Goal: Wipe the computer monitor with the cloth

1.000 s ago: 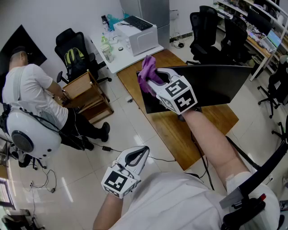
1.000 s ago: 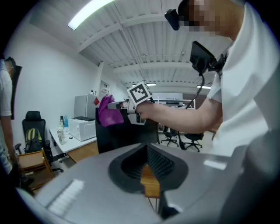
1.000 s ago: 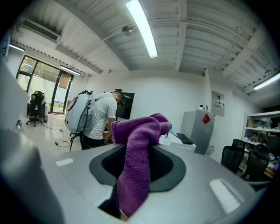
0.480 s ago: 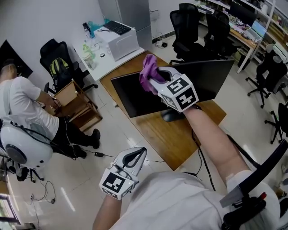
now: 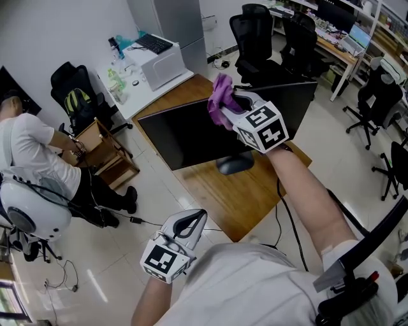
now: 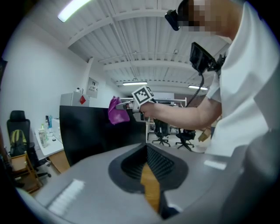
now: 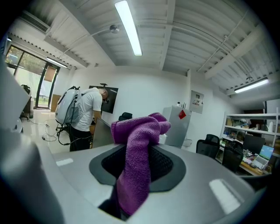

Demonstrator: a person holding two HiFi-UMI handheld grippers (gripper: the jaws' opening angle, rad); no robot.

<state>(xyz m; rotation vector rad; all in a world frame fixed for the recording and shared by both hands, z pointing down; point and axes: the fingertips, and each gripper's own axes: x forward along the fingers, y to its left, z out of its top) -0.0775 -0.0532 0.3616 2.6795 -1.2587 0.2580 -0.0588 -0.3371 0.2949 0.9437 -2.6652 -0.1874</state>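
A wooden table [image 5: 255, 191] carries a black monitor [image 5: 185, 137]. The left gripper [image 5: 201, 215] hangs low, jaws pressed together on nothing, while the right gripper's [image 5: 234, 103] jaws clamp a purple cloth [image 5: 220, 95] at the screen's top edge.

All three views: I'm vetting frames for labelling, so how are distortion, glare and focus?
Left gripper view: fisheye bending, dark corners, ceiling lamp blown out. Right gripper view: same bending, cloth sharp, strip lamp bright. Head view: monitor dark, no strong glare.
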